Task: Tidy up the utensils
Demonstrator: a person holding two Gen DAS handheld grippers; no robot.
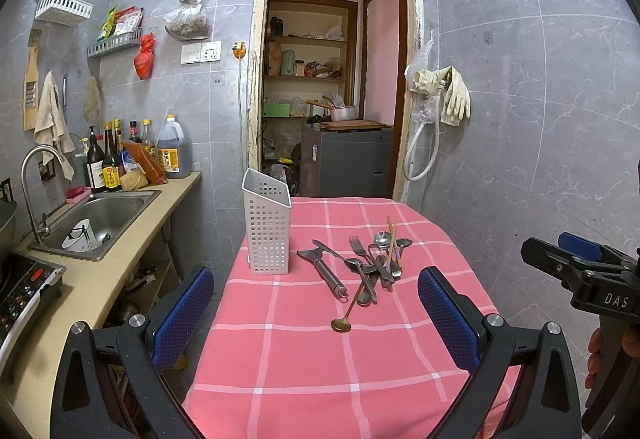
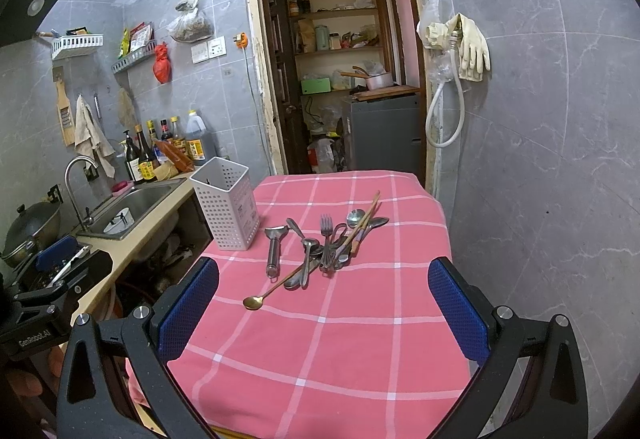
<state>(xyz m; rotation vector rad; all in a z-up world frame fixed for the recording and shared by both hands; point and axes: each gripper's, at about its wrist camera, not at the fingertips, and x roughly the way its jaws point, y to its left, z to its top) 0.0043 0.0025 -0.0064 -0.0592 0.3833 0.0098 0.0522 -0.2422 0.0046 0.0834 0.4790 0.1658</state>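
Left gripper (image 1: 316, 313): blue-padded fingers spread wide, nothing between them, held over the near part of the pink checked tablecloth (image 1: 304, 371). Right gripper (image 2: 324, 309): likewise spread and unloaded, above the same cloth.

Beyond both, mid-table, a tangled utensil pile (image 1: 376, 259): forks, spoons and chopsticks (image 2: 362, 225) crossing one another. A gold long-handled spoon (image 2: 264, 295) sticks out of the pile toward the grippers, bowl nearest. A steel peeler (image 1: 326, 273) lies just left of the pile. White perforated utensil holder (image 1: 267, 229) stands upright at the table's left edge, near the peeler. Sink (image 1: 100, 219) further left.
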